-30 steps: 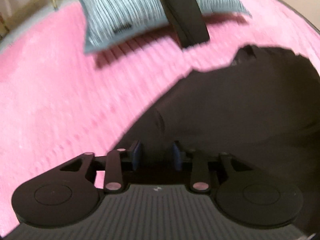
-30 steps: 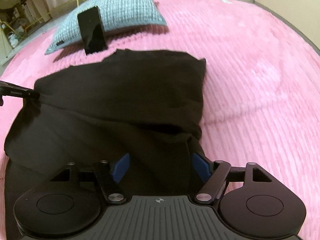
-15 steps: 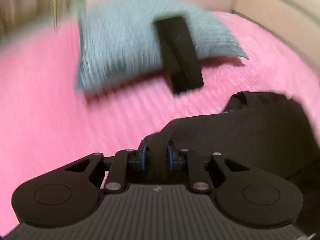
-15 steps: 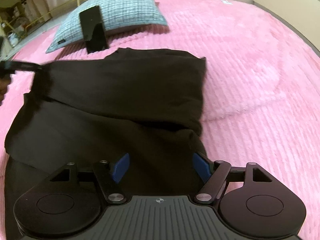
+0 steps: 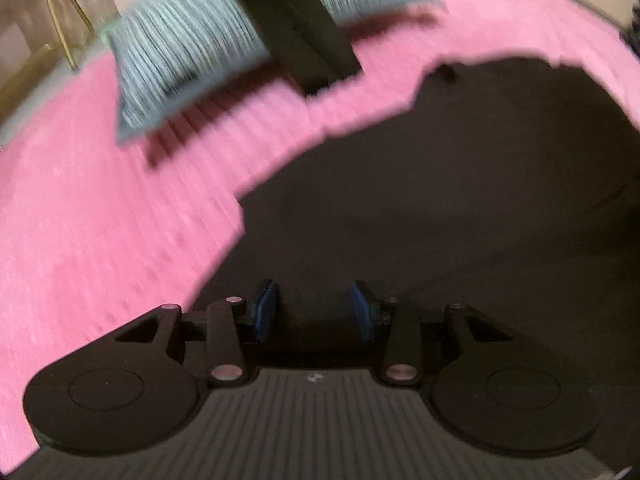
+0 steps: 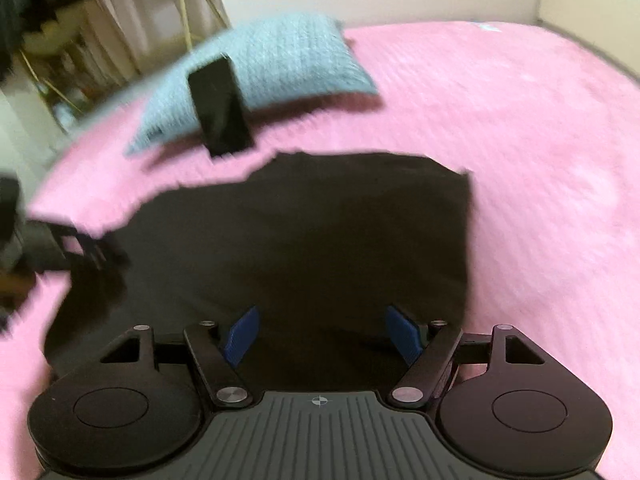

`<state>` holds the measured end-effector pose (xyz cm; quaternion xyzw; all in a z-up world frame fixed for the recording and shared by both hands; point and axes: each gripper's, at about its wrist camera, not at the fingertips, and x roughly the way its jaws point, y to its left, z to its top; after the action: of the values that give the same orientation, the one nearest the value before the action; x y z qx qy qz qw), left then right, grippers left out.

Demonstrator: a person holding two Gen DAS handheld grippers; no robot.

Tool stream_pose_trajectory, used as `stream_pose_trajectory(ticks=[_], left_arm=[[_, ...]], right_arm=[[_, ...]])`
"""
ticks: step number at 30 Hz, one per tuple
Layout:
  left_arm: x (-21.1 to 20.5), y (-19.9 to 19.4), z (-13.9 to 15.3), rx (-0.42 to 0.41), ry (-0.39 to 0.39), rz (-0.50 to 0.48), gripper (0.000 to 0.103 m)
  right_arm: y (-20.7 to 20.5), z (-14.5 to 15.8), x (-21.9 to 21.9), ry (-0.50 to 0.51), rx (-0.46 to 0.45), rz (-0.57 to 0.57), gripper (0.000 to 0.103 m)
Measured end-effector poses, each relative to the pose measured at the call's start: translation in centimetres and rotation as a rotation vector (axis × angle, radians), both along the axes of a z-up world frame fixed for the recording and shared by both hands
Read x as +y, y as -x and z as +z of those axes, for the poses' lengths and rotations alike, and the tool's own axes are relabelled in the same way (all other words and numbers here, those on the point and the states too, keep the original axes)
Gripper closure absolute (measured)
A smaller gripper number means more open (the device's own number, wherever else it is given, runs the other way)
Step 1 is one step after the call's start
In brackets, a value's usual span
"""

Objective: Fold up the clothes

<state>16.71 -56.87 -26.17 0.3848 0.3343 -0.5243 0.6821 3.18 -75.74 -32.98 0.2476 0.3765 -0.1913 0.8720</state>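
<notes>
Two grippers hover over a black garment point(image 6: 320, 232) lying flat on the pink bed point(image 6: 540, 160), just short of a grey pillow point(image 6: 288, 64) with a dark phone point(image 6: 220, 108) propped against it. The left gripper point(image 5: 312, 312) has its blue pads apart with nothing between them; the right gripper point(image 6: 322, 336) stands wide apart too. The cloth looks light, limp and soft, likely to sag and drag on the plush cover. Its corners and straight right edge seem the best holds: pinch both layers there.
</notes>
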Motion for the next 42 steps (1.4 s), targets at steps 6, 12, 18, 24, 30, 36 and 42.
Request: stream_pose_trajectory(ticks=[6,12,18,24,30,36,42], left_arm=[[1.0,0.9,1.7,-0.04,0.045,0.018,0.063],[7.1,7.5,3.9,0.007,0.053,-0.023,0.062],[15.5,18.7,1.4,0.113,-0.076,-0.236,0.061],[23.0,26.0,0.1,0.129,-0.132,-0.363,0.06],[26.5,27.3,0.0,0.087,-0.143,-0.262,0.056],[28.0,30.4,0.3,-0.023,-0.219,-0.182,0.056],[32.1,34.5,0.8,-0.164,-0.335,-0.192,0.056]], right_arm=[[1.9,-3.8,-4.1,-0.206,-0.013,-0.18,0.03],[6.6,-1.9,-0.9,-0.14,0.077,-0.158,0.03],[12.7,-2.6,6.0,-0.157,0.194,-0.09,0.03],[19.5,-3.6,11.2,-0.13,0.315,-0.114,0.014],[21.4,-5.0,15.3,-0.032,0.51,0.096,0.0],[22.4,-4.9,16.0,0.037,0.523,0.336,0.0],[24.4,-4.4,16.3,0.124,0.533,0.492,0.0]])
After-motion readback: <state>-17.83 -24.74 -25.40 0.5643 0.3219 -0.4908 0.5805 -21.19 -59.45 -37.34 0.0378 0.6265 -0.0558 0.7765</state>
